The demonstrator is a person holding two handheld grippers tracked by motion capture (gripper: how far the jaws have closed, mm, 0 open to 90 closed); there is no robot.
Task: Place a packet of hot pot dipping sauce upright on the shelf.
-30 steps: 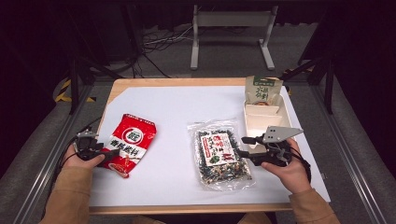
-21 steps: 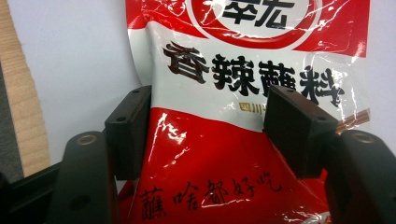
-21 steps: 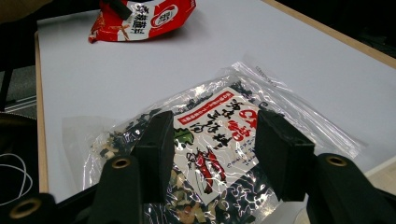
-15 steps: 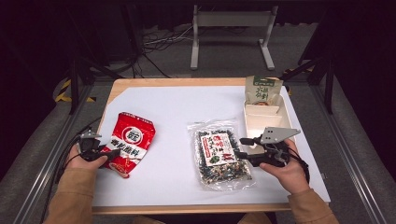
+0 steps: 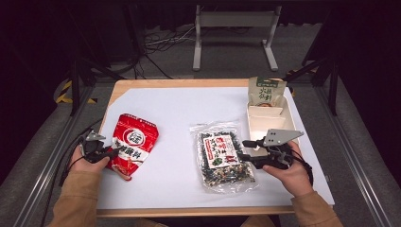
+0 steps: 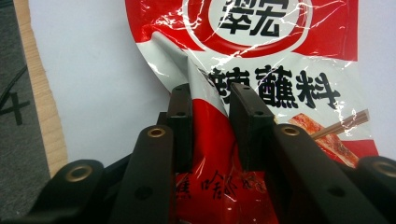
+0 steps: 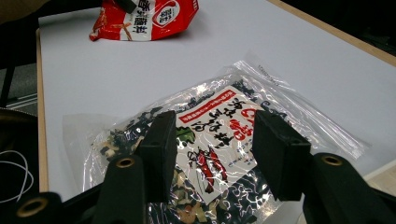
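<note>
Your left gripper [image 6: 210, 100] has its jaws pinched on a raised fold of the red pouch [image 5: 132, 144], which lies at the left of the white table [image 5: 189, 109]. Your right gripper [image 7: 212, 140] hangs wide open over the clear seaweed bag [image 5: 223, 156], gripping nothing, just beside the beige tray [image 5: 272, 118].

The red pouch [image 6: 280, 60] at the table's 9 o'clock is glossy, crinkled plastic film. The clear bag [image 7: 219, 140] at 5 o'clock is shiny, wrinkled plastic. The table [image 5: 198, 84] has a pale wood rim under a smooth matt white sheet [image 5: 189, 113]. The jaws are matt black; the tray [image 5: 269, 118] at 3 o'clock looks like smooth cream plastic.
</note>
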